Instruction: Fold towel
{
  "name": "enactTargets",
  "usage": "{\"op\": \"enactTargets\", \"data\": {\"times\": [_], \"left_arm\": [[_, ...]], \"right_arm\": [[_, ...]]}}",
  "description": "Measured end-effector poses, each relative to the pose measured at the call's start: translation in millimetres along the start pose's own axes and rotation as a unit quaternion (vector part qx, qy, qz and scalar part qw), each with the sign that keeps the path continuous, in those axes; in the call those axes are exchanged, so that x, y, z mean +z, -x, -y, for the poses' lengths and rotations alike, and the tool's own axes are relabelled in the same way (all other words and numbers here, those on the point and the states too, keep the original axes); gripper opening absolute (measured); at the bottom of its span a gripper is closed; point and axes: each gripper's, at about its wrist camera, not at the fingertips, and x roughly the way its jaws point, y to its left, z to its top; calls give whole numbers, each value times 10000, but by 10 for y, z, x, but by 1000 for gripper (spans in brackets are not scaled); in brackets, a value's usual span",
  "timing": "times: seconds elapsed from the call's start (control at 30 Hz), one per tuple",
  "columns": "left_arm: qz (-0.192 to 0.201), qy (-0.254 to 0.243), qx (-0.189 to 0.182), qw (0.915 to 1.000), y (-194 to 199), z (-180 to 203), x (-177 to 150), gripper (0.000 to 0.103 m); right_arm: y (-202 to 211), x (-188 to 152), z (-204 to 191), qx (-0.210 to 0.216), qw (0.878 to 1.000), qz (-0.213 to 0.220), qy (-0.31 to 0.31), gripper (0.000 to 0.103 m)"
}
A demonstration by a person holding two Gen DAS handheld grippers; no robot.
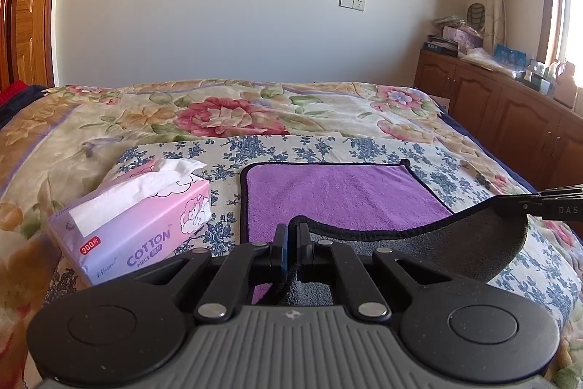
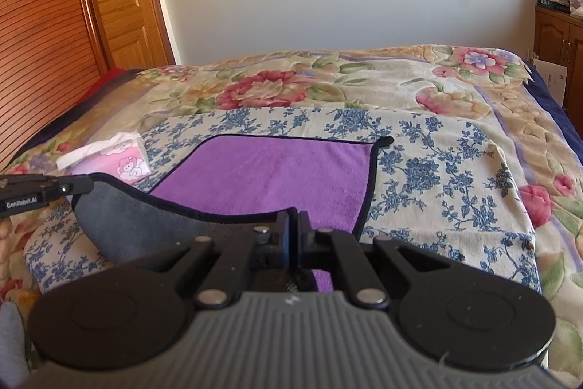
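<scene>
A purple towel (image 1: 339, 195) with a black hem and a grey underside lies on a blue-flowered cloth on the bed; it also shows in the right wrist view (image 2: 269, 174). My left gripper (image 1: 291, 236) is shut on the towel's near left corner. My right gripper (image 2: 293, 225) is shut on the near right corner. Both near corners are lifted, so the near edge hangs between them and shows its grey underside (image 1: 455, 243). The far edge lies flat. The right gripper shows at the right of the left wrist view (image 1: 510, 205), the left gripper at the left of the right wrist view (image 2: 78, 186).
A pink tissue box (image 1: 138, 225) stands on the bed left of the towel. The blue-flowered cloth (image 2: 437, 170) lies over a floral blanket (image 1: 233, 112). A wooden cabinet (image 1: 503, 108) with clutter on top runs along the right. Wooden doors (image 2: 73, 6) stand at left.
</scene>
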Motion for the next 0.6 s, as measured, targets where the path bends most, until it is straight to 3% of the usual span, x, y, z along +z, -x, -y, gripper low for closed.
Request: {"op": "enactTargets", "data": {"times": [0.6], "left_arm": [[-19,-129,62,9999,-248,3,73,5]], "right_arm": [[-223,83,44,2,9997,18,253,5]]}}
